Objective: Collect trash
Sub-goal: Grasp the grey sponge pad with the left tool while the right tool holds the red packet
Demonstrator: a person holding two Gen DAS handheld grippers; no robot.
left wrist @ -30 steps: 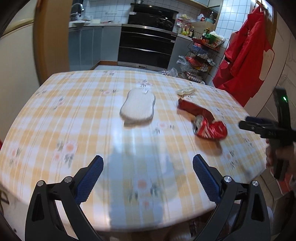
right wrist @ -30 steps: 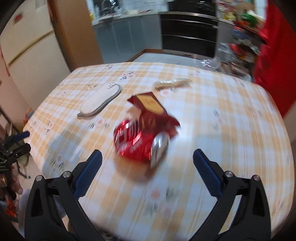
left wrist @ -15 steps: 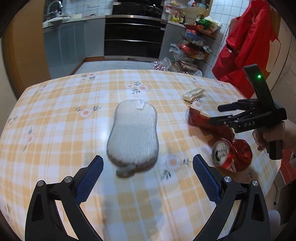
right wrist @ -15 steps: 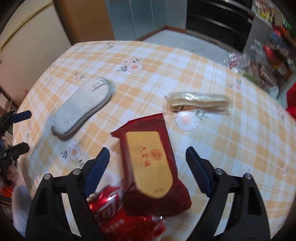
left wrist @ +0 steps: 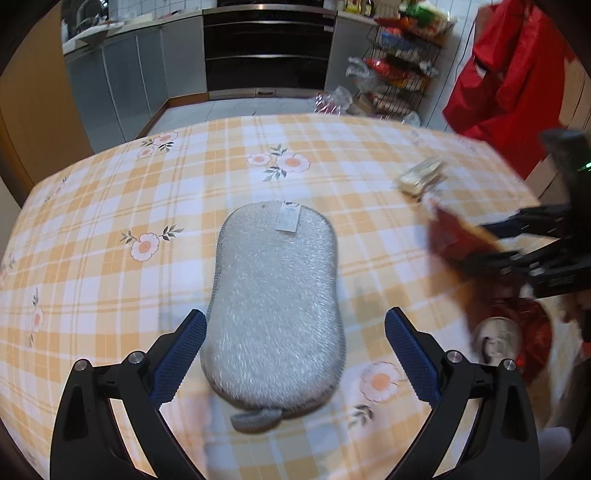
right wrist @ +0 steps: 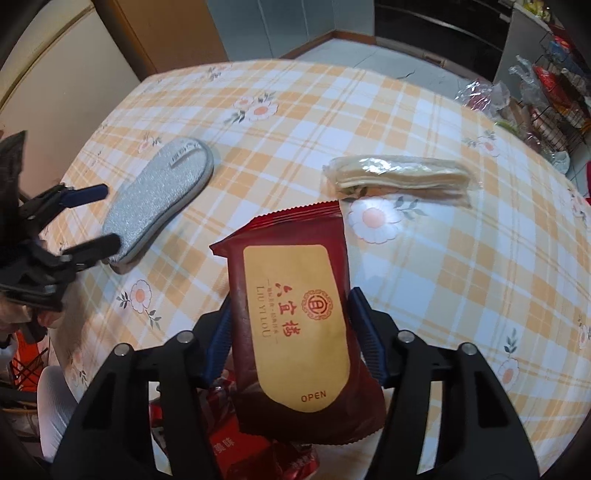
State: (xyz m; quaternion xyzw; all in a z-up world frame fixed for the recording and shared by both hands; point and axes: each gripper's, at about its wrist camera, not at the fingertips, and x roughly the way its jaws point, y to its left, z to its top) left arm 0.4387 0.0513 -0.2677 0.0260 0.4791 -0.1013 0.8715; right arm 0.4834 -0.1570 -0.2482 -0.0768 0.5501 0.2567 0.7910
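My right gripper (right wrist: 293, 332) is shut on a dark red snack packet (right wrist: 295, 314) with a gold label, its blue pads pressing both long edges. A crushed red can (right wrist: 258, 454) lies under it, also in the left wrist view (left wrist: 513, 343). My left gripper (left wrist: 293, 362) is open, its fingers on either side of the near end of a grey scrubbing pad (left wrist: 275, 306), without touching it. A clear wrapper with pale wafers (right wrist: 399, 177) lies beyond the packet. The red packet (left wrist: 458, 240) shows blurred between the right gripper's fingers in the left wrist view.
The round table has an orange-checked flowered cloth (left wrist: 110, 258). Behind it stand grey kitchen cabinets and a black oven (left wrist: 266, 48), a wire rack of packaged goods (left wrist: 402, 66) and hanging red cloth (left wrist: 517, 74). A wooden door (right wrist: 159, 29) is at the left.
My right gripper has closed in on the red packet, pads now against it. My left gripper has moved forward so its open fingers flank the grey pad's near end.
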